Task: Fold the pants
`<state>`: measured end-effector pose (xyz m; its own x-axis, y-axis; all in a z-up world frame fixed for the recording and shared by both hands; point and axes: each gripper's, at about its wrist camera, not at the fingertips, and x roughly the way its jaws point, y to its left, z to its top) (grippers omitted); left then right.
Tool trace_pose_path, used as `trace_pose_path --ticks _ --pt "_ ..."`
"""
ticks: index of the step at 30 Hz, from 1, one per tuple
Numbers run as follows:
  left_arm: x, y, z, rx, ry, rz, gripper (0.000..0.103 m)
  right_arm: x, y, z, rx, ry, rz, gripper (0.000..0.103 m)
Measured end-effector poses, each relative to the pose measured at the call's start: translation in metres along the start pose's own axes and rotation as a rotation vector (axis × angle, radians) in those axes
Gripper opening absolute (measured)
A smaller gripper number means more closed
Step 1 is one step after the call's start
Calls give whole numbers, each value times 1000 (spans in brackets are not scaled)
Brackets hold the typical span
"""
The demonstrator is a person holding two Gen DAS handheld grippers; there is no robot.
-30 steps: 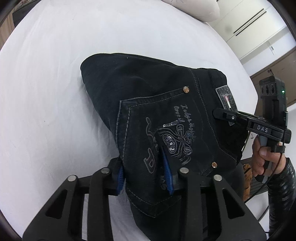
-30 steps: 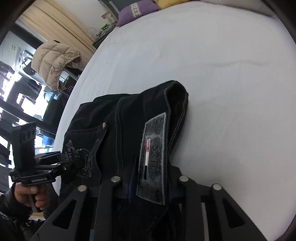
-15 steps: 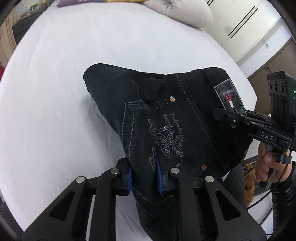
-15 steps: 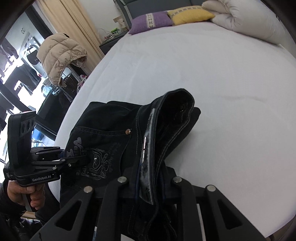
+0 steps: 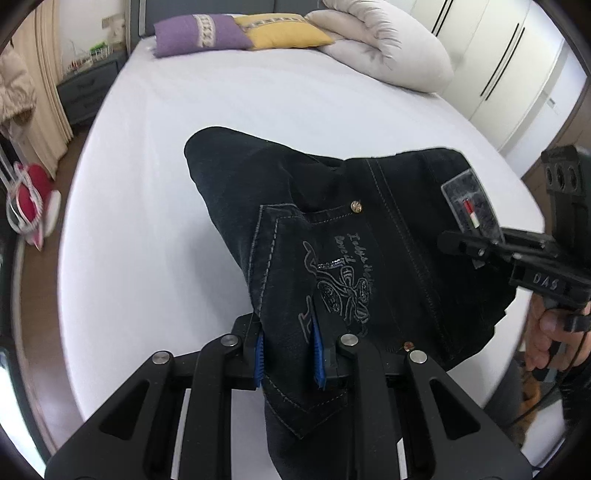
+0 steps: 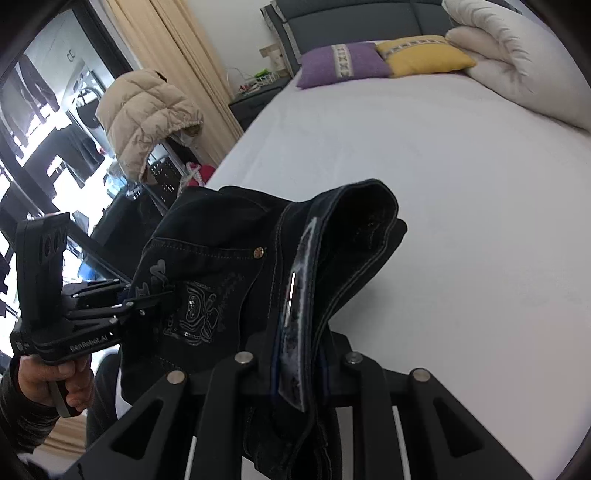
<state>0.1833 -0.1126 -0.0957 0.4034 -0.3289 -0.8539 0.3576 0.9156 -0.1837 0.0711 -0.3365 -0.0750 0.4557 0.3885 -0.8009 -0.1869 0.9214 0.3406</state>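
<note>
We hold the black pants point(image 5: 332, 236) up over the near edge of the bed point(image 5: 155, 206), one gripper at each end of the waist. The left gripper point(image 5: 288, 354) has its blue pads point(image 5: 259, 356) pressed on the fabric at the embroidered back pocket point(image 5: 325, 280), the jaws drawn in narrow with denim bunched between them. The right gripper point(image 6: 299, 363) is pinched on the waistband right at the grey brand patch point(image 6: 293, 321), which stands on edge between its fingers; its pads are mostly covered by cloth, so we judge the grip from how the band is squeezed flat there. From the left wrist camera we see that same right gripper point(image 5: 476, 245) coming in from the right with the patch point(image 5: 471, 206) at its tip and a hand point(image 5: 546, 332) on its handle.

The seat of the pants is lifted and stretched between our two grippers, while a folded end of the fabric trails toward the middle of the bed; whether it rests on the white sheet we cannot quite tell. The waistband gapes open in a loop above the right gripper.

At the head of the bed lie a purple pillow point(image 5: 199, 33), a yellow pillow point(image 5: 280, 31) just beside it, and a rolled white duvet point(image 5: 391, 48) in the far right corner. A beige puffer jacket point(image 6: 147, 118) hangs off the left side of the bed.
</note>
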Motion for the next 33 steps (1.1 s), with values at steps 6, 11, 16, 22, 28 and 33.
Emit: trace_pose_path --ticks 6,11,16,22,28,33 --pt "17 53 57 -22 -14 27 18 53 -8 66 67 -30 50 18" --pt "55 91 84 -64 5 -22 18 101 -32 97 147 -3 80 18" --pt "101 117 83 -156 55 -79 21 143 -68 95 250 51 94 20" --pt "118 138 71 -198 6 -133 42 158 -103 69 352 -8 198 38" --pt "118 160 62 -225 -68 -142 43 143 -97 62 334 -41 218 56" --pt "57 154 53 -211 -228 -23 68 95 -75 48 271 -126 86 75"
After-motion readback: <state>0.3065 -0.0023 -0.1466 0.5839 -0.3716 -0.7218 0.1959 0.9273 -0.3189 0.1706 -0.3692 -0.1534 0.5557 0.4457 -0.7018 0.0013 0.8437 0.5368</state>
